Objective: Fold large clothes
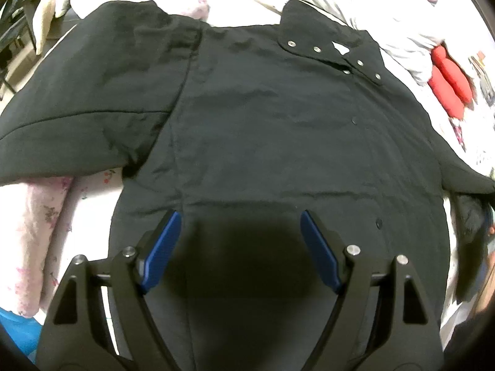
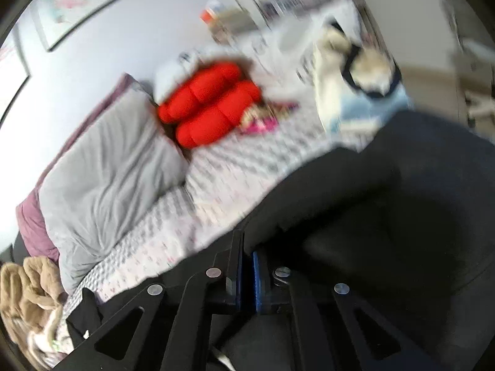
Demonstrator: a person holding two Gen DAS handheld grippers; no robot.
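Left wrist view | black jacket (image 1: 278, 142) spread on bed (image 1: 89, 207) under left gripper (image 1: 240, 225), jaws apart | right gripper (image 2: 246, 247) clamped on jacket edge | soft, limp (hem best gripped).

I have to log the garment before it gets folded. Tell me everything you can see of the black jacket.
The black jacket lies spread front-up on a floral bedsheet. It looks like matte, lightly wrinkled woven cloth. A collar flap with silver snaps sits at the top, and dark snaps run down the front. One sleeve stretches out sideways. The left claw hovers open above the lower front. The right claw is shut, with black cloth bunched at its tips; the blur hides whether it pinches it.
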